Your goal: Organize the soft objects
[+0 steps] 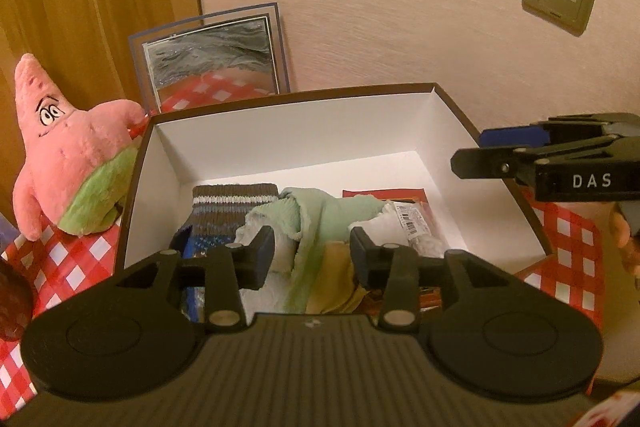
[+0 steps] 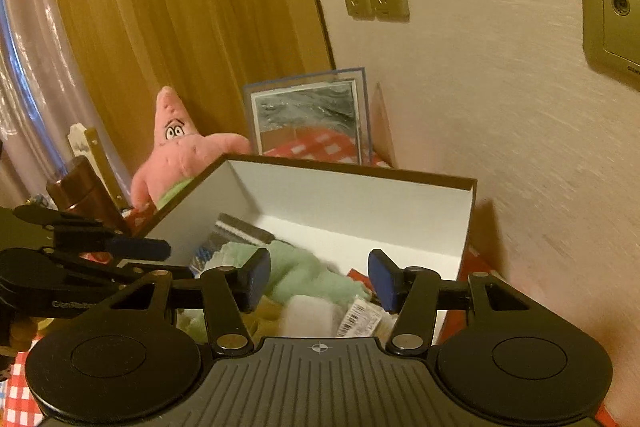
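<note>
Both grippers are seen part open and empty: the left gripper above a green cloth, the right gripper tilted downward over it. The cloth lies in the box; a pink plush toy is propped at the box's nine o'clock.

The brown, white-lined cardboard box has its near wall hidden behind the gripper body. Print on the barcoded plastic packet is illegible. The dark red round object is cut off by the left edge.

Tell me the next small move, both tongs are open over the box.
Probably swing the left tongs toward the pink starfish plush: it leans outside the box on the checked cloth, while the green cloth and knitted sock already lie inside.
</note>
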The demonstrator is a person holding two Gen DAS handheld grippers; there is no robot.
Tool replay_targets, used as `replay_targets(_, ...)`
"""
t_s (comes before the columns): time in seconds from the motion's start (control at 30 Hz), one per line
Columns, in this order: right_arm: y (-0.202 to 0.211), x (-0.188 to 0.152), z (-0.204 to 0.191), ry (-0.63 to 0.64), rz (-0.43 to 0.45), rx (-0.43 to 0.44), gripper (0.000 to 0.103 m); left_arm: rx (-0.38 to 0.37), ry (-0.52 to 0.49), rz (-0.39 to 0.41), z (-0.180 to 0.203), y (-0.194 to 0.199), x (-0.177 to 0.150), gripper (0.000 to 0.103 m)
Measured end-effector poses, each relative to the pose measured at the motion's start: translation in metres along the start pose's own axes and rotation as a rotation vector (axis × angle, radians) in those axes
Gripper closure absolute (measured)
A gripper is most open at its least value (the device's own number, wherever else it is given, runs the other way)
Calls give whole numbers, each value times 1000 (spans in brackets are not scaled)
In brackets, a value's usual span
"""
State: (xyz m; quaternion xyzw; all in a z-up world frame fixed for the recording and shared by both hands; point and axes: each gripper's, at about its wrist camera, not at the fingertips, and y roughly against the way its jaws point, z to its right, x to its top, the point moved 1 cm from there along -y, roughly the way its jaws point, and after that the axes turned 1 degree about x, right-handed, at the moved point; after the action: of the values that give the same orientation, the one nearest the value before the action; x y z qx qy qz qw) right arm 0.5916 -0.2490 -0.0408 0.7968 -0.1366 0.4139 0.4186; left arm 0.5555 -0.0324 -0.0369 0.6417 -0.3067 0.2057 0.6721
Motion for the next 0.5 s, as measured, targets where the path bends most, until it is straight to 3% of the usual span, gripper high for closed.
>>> replay_targets(0.5, 14, -16, 2, -4, -35, -23, 46, 19, 31, 9, 8, 21, -3, 59)
